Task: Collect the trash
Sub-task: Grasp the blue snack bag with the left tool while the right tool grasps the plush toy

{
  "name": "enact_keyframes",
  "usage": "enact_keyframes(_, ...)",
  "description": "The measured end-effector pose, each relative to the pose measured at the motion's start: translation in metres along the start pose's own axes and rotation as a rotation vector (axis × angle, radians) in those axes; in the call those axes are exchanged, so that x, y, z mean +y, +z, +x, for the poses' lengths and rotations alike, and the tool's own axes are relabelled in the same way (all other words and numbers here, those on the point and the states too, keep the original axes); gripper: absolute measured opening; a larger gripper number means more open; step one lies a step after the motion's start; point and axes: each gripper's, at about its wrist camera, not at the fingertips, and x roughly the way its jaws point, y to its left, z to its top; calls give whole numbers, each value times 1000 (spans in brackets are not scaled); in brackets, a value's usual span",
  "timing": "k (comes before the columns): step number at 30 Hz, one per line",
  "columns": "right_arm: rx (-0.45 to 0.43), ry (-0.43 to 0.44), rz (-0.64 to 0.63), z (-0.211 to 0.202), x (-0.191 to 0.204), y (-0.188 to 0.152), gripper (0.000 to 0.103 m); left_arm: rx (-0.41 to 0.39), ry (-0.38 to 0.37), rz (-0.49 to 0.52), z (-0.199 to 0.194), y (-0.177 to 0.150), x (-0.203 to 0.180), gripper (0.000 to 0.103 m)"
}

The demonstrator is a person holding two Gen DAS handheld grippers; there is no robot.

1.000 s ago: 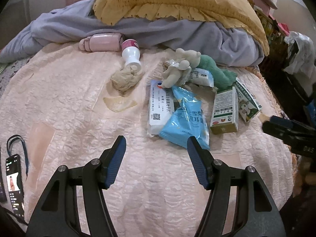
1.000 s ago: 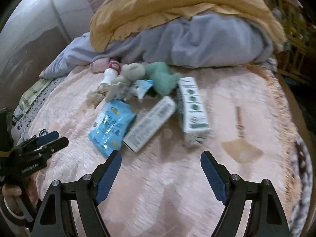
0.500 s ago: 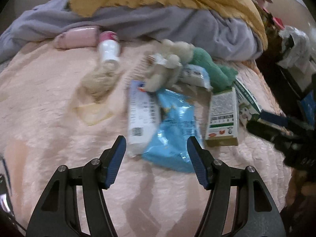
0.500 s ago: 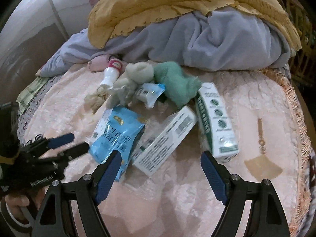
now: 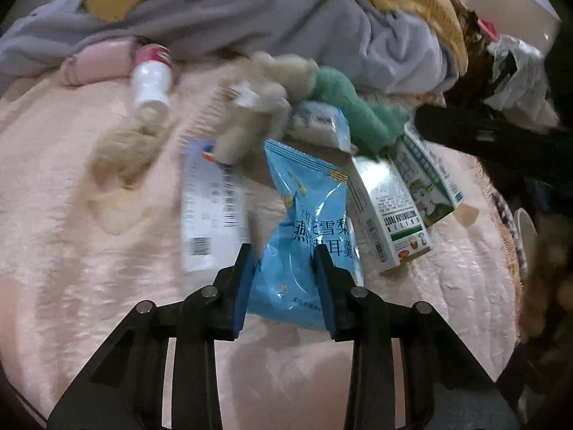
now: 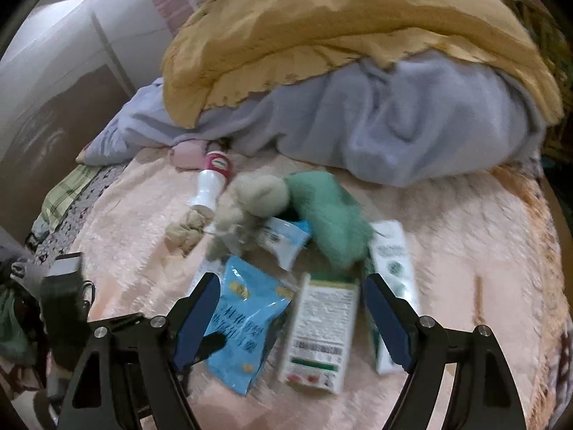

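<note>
A blue snack bag (image 5: 308,222) lies among litter on the pink bedspread (image 5: 71,268). My left gripper (image 5: 284,268) is closing, and its blue pads pinch the bag's near half, which bunches between them. Beside the bag lie a white tube-like pack (image 5: 211,211) on the left and a white-green carton (image 5: 386,215) on the right. In the right wrist view my right gripper (image 6: 293,308) hangs open over the same carton (image 6: 318,333) and the bag (image 6: 247,322), touching neither. A second carton (image 6: 394,268) lies to the right.
Behind the litter lie a beige plush (image 5: 258,114), a green plush (image 5: 354,114), a small wrapper (image 5: 318,122), a white bottle with a red cap (image 5: 150,79) and a crumpled beige cloth (image 5: 125,143). Grey (image 6: 412,129) and yellow (image 6: 340,25) blankets pile at the back. The bed's fringed edge (image 6: 544,222) runs on the right.
My left gripper came forward and down onto the blue bag, and its jaws narrowed around it. My right gripper moved in over the cartons, staying open.
</note>
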Motion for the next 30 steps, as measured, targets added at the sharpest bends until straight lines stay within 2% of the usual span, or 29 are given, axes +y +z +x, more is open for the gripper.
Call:
enact_keyframes(3,8,13,-12,17,13,12,80,-44,13,-29,-24,-3,17,31)
enact_keyframes(8,35,-4,-19,62,35,38,81,-108,87,-60,-54,-13,48,31)
enact_keyframes(13,91,-60,10,115,38,51,79,-99,107,-100,-52,-22,67,31)
enact_keyframes(14,112,-38,26,123,36,50,74,-99,108,-103,-51,-23,68,31)
enact_keyframes(15,122,-3,49,128,33,46,49,-99,105,-105,-49,-24,67,31)
enact_keyframes(16,120,15,59,128,32,43,33,-100,102,-106,-49,-26,67,31)
enact_keyframes(19,55,28,29,102,33,35,33,-109,82,-104,-50,-27,59,31)
enact_keyframes(22,13,92,4,60,32,28,33,-117,53,-101,-52,-25,48,31)
enact_keyframes(26,-27,92,-62,3,29,7,33,-130,10,-75,-54,-25,20,31)
enact_keyframes(30,-45,132,-31,-41,6,-18,33,-128,-22,-45,-54,-22,-9,31)
